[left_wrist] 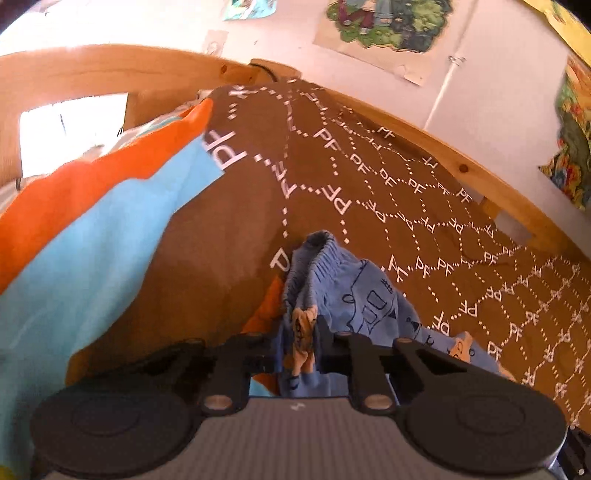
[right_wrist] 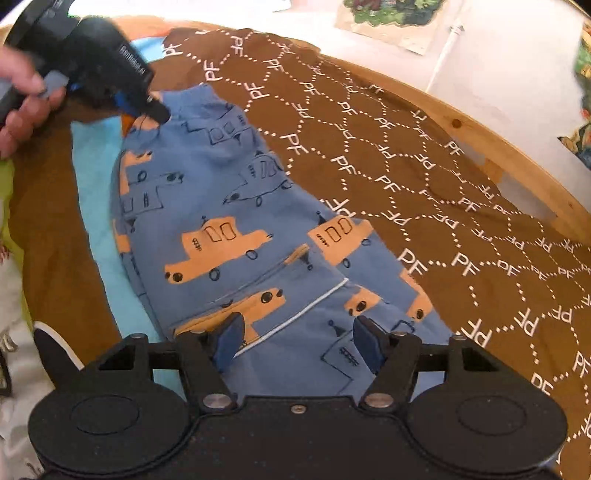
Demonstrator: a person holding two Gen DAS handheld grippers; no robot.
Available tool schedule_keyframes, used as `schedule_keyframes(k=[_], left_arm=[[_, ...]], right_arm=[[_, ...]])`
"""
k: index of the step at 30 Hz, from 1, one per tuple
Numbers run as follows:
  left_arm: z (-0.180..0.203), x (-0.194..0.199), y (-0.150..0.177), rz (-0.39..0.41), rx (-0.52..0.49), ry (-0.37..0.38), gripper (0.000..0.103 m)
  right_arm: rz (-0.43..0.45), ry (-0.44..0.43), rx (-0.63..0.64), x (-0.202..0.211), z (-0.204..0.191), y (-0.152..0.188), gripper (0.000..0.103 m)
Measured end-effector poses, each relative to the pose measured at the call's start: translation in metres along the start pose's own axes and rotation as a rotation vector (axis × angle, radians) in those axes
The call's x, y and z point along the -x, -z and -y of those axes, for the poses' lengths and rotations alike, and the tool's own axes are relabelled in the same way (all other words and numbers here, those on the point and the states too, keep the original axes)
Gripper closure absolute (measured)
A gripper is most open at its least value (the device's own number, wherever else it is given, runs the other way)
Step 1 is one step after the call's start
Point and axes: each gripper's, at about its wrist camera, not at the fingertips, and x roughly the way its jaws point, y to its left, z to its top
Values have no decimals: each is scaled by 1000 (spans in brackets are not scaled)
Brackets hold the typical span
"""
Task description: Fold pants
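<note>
Room: white wall behind a wooden bed frame [right_wrist: 491,147], with colourful pictures [left_wrist: 384,26] stuck up toward 12 o'clock.
Bed: we see a brown cover [right_wrist: 424,184] printed with white dotted hexagons and "PF" letters; a light blue sheet [right_wrist: 92,184] lies over it at the 9 o'clock side, and an orange cloth [left_wrist: 92,184] lies by the blue sheet in the left wrist view.
Pants: blue pants [right_wrist: 240,229] with orange cars lie stretched across the bed, the waistband toward 11 o'clock in the right wrist view and the legs running down to 6 o'clock, partly on the blue sheet and partly on the brown cover.
Left tool: the left tool [left_wrist: 300,332] is pressed nearly together and pinches a gathered bunch of the waistband (the fabric stands up in a ridge between the pads). From the right wrist view we see the same tool [right_wrist: 157,114] at 11 o'clock, its tip on the waistband edge, gripped by a hand [right_wrist: 26,99].
Right tool: the right tool [right_wrist: 299,339] is spread wide, its blue fingertips [right_wrist: 231,339] standing either side of the lower leg fabric at 6 o'clock; we cannot tell whether they touch the cloth, and nothing is pinched.
Seam: a white piping line [right_wrist: 295,314] runs diagonally between the right tool's pads.
</note>
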Motion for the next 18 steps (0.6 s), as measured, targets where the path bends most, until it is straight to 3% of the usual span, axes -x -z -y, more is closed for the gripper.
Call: schedule_keyframes(k=[4,7,13,18], left_arm=[[14,11,-2,38,-36,27,88],[39,24,-6,86,-123,70,88],[121,47,0,154,-404,215,88],[192,56,28,107,-596,360,88]], right_arm=[[28,-23,-70,10,17,-1,35],[54,-13,-93,24,36,2,35],[56,56,-83,61,81,18,32],[56,189,-146,96,119,45,29]])
